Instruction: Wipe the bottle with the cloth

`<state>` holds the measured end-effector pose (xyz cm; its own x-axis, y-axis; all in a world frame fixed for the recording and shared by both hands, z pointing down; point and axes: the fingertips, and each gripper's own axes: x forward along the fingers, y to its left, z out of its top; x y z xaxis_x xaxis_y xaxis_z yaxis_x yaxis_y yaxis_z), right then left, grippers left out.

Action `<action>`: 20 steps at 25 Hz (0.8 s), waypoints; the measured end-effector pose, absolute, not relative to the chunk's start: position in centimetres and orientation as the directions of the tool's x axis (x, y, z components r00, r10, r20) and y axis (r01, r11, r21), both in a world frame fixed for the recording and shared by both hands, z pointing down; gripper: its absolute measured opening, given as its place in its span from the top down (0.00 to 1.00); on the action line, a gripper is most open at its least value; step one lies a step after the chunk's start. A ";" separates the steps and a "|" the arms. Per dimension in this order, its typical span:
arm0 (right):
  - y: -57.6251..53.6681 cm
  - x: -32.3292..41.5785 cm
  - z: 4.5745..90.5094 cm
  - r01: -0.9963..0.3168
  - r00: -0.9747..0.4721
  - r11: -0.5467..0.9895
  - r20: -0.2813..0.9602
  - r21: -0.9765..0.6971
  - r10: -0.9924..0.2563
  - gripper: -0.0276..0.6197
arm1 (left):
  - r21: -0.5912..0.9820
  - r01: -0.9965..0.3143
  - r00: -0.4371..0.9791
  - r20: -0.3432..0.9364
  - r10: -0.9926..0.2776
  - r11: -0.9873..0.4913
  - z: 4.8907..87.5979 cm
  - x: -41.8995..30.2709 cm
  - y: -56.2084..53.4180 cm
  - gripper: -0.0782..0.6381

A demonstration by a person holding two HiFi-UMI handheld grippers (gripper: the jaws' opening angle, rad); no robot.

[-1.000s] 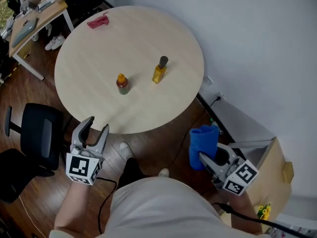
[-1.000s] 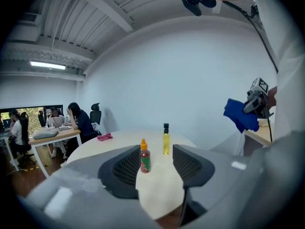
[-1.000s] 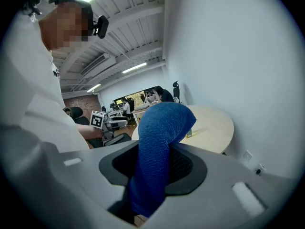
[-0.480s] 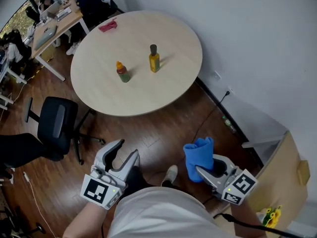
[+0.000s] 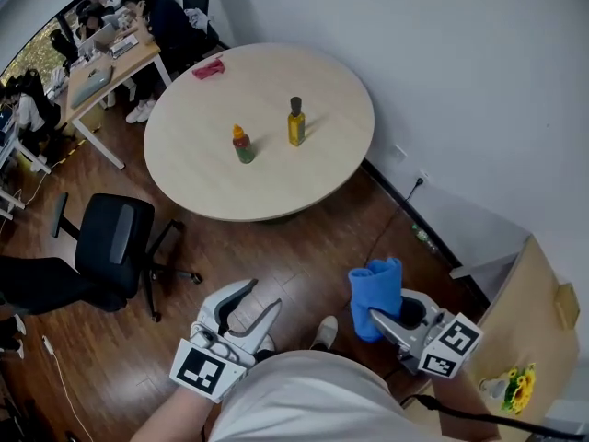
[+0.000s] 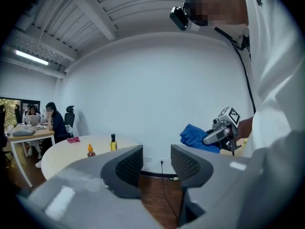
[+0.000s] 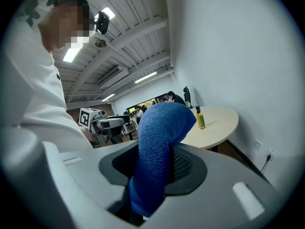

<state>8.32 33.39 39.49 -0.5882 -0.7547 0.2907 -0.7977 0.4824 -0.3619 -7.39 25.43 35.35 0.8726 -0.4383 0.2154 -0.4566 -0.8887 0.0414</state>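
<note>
A yellow oil bottle [image 5: 295,122] with a dark cap stands upright on the round table [image 5: 212,187], with a small orange-capped sauce bottle [image 5: 243,145] to its left. Both also show far off in the left gripper view, the oil bottle [image 6: 113,142] and the sauce bottle [image 6: 89,150]. My right gripper [image 5: 384,319] is shut on a blue cloth [image 5: 375,295], which stands up out of the jaws [image 7: 159,147]. My left gripper [image 5: 252,300] is open with nothing between its pads [image 6: 129,165]. Both grippers hang low by my body, well short of the table.
A pink cloth [image 5: 209,68] lies at the table's far edge. A black office chair [image 5: 110,243] stands left of the table. People sit at a desk [image 5: 103,66] at the back left. A cardboard box [image 5: 526,313] is at the right, near the white wall.
The table and bottles now lie farther from me than a second ago. My left gripper has shifted right and lower in the view. The right gripper still grips the blue cloth.
</note>
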 end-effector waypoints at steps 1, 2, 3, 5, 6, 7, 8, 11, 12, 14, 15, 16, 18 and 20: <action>33.6 7.5 39.3 -0.803 -0.580 0.474 0.294 -0.362 -0.759 0.72 | 0.042 -0.438 0.882 0.211 -0.420 -0.898 35.2 -7.9 25.7 0.62; 33.9 6.6 39.2 -0.809 -0.573 0.465 0.300 -0.360 -0.763 0.72 | 0.044 -0.416 0.893 0.206 -0.399 -0.908 35.1 -8.4 26.0 0.62; 34.3 5.6 39.1 -0.815 -0.564 0.457 0.308 -0.357 -0.766 0.72 | 0.047 -0.393 0.904 0.201 -0.376 -0.918 35.1 -8.9 26.5 0.62; 34.9 3.6 38.9 -0.828 -0.546 0.441 0.319 -0.346 -0.775 0.72 | 0.045 -0.346 0.923 0.195 -0.331 -0.937 34.9 -10.2 27.4 0.62; 35.1 2.6 38.8 -0.834 -0.537 0.434 0.320 -0.341 -0.780 0.72 | 0.039 -0.323 0.931 0.194 -0.310 -0.946 34.9 -10.8 27.9 0.62; 35.3 1.6 38.7 -0.838 -0.530 0.429 0.319 -0.336 -0.786 0.72 | 0.035 -0.303 0.937 0.195 -0.291 -0.952 35.0 -11.6 28.3 0.62; 35.4 0.7 38.7 -0.843 -0.522 0.423 0.317 -0.333 -0.792 0.72 | 0.039 -0.288 0.941 0.196 -0.275 -0.957 35.2 -12.3 28.6 0.62; 35.7 -1.5 39.0 -0.857 -0.498 0.401 0.319 -0.323 -0.807 0.72 | 0.078 -0.276 0.945 0.202 -0.256 -0.958 36.3 -14.4 28.6 0.62; 35.9 -2.2 39.0 -0.859 -0.494 0.397 0.321 -0.323 -0.808 0.72 | 0.086 -0.275 0.945 0.205 -0.253 -0.958 36.6 -15.0 28.4 0.62; 36.3 -3.3 39.2 -0.857 -0.497 0.396 0.327 -0.330 -0.804 0.72 | 0.089 -0.274 0.944 0.213 -0.251 -0.958 36.9 -16.0 28.3 0.62; 36.4 -3.8 39.2 -0.854 -0.503 0.400 0.330 -0.332 -0.799 0.72 | 0.089 -0.278 0.943 0.216 -0.254 -0.956 37.0 -16.3 28.3 0.62; 36.5 -4.1 39.2 -0.851 -0.509 0.406 0.332 -0.333 -0.794 0.72 | 0.093 -0.284 0.941 0.219 -0.259 -0.954 37.1 -16.6 28.2 0.62; 36.5 -4.4 38.9 -0.844 -0.524 0.425 0.333 -0.328 -0.784 0.72 | 0.104 -0.304 0.935 0.224 -0.275 -0.947 37.2 -16.9 28.0 0.62; 36.5 -4.3 38.4 -0.839 -0.536 0.445 0.335 -0.313 -0.775 0.72 | 0.118 -0.321 0.930 0.226 -0.289 -0.940 37.2 -16.6 28.0 0.62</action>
